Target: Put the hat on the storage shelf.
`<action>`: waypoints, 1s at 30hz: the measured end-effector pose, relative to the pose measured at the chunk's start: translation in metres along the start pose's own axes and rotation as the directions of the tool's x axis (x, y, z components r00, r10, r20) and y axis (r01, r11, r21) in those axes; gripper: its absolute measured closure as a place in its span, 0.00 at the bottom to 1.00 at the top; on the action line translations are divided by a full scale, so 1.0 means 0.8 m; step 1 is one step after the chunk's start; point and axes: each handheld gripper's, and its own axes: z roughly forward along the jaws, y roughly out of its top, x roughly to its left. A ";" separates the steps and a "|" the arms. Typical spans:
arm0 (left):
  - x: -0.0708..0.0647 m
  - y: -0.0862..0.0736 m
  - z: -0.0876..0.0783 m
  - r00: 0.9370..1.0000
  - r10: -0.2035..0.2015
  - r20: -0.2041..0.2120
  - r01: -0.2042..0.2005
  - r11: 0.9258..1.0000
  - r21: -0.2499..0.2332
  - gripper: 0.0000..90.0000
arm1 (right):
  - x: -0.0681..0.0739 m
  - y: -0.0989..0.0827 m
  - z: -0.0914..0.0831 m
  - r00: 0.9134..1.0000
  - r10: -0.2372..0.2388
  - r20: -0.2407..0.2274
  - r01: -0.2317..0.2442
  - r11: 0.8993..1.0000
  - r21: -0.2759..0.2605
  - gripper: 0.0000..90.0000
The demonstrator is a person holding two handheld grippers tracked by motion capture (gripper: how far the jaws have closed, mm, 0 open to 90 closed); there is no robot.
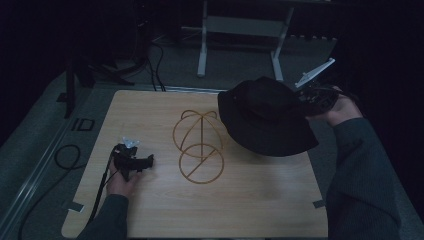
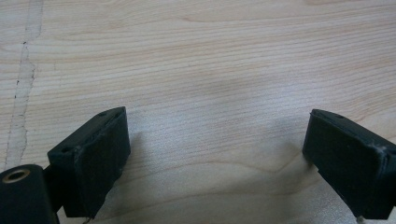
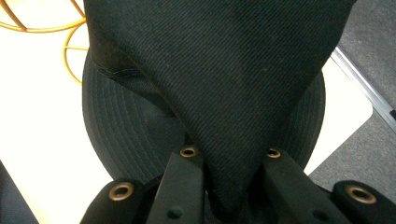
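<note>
Black hat (image 3: 210, 84) between right gripper's (image 3: 229, 156) fingers (image 3: 184, 186)

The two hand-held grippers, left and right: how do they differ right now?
The left hand-held gripper has its jaws wide apart with only bare wooden table between them; the right hand-held gripper is clamped on the crown fabric of a black bucket hat. The left one sits low at the table's near left side; the right one is raised at the far right edge, lifting the hat beside the wire hat stand. Both are black and hand-held.
</note>
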 end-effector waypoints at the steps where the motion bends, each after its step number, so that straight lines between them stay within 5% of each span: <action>1: 0.000 0.000 0.000 1.000 0.000 0.000 0.000 1.000 0.000 0.09 | 0.000 0.000 -0.001 1.000 0.001 0.002 -0.001 1.000 0.000 0.96; 30: 0.000 0.000 0.000 1.000 -0.001 0.001 0.001 1.000 0.000 0.09 | 0.006 0.005 -0.040 0.997 -0.070 -0.035 0.068 0.996 -0.064 0.96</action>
